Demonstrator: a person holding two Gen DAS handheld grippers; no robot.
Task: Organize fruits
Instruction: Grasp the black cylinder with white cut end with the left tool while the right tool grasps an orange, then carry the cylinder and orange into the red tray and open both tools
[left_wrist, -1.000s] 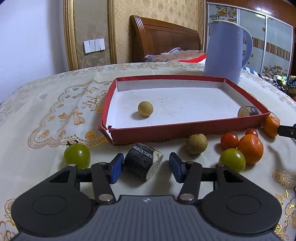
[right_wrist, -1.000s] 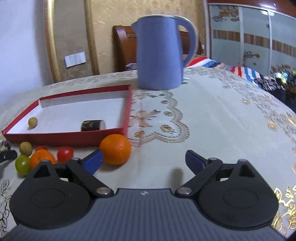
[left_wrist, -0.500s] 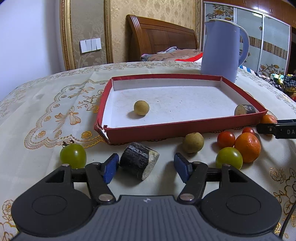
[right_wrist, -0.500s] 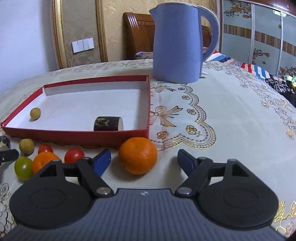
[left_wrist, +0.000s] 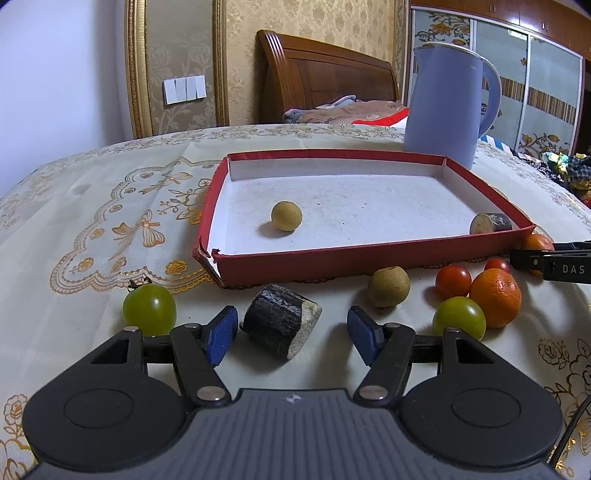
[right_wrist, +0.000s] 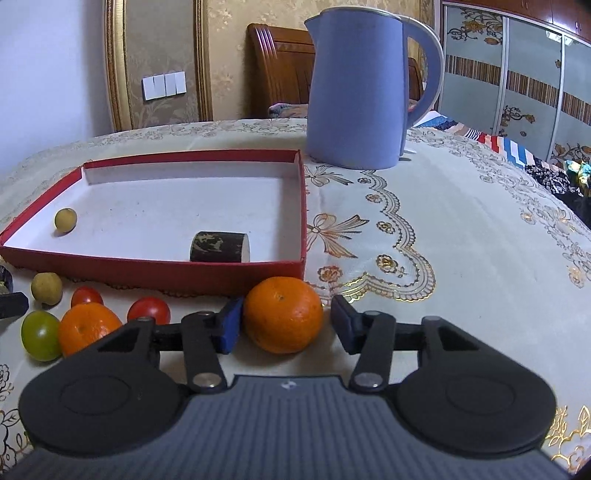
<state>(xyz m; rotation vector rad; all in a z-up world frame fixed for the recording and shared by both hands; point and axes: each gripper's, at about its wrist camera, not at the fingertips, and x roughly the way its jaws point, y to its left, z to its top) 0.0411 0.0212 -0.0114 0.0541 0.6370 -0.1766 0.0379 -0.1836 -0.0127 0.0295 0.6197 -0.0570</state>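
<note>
Right gripper (right_wrist: 286, 325) is closing on the orange (right_wrist: 283, 314): the fruit sits between its blue pads, the left pad at or almost at the peel, the right pad still a gap away. To do this well, I judge the jaws should centre on the widest part of the orange before the right pad lands, so the round fruit is not nudged sideways into the tray wall just ahead; the squeeze should be gentle, then a lift clear over the red rim.

Left gripper (left_wrist: 291, 328) stands half open around a dark stub (left_wrist: 281, 320) lying on the cloth, neither pad touching it. Just left of its left pad sits a green tomato (left_wrist: 149, 308). Ahead and right lie a tan ball (left_wrist: 388, 287), two red tomatoes (left_wrist: 453, 281), a second orange (left_wrist: 495, 292) and another green tomato (left_wrist: 459, 318), all outside the tray.

Beyond both tools the tray (right_wrist: 303, 206) holds only two things: a small tan ball (right_wrist: 65, 219) near its left side and a dark stub (right_wrist: 219, 246) against the near wall. Past the tray stands a blue kettle (right_wrist: 356, 88); its contents cannot be seen.
</note>
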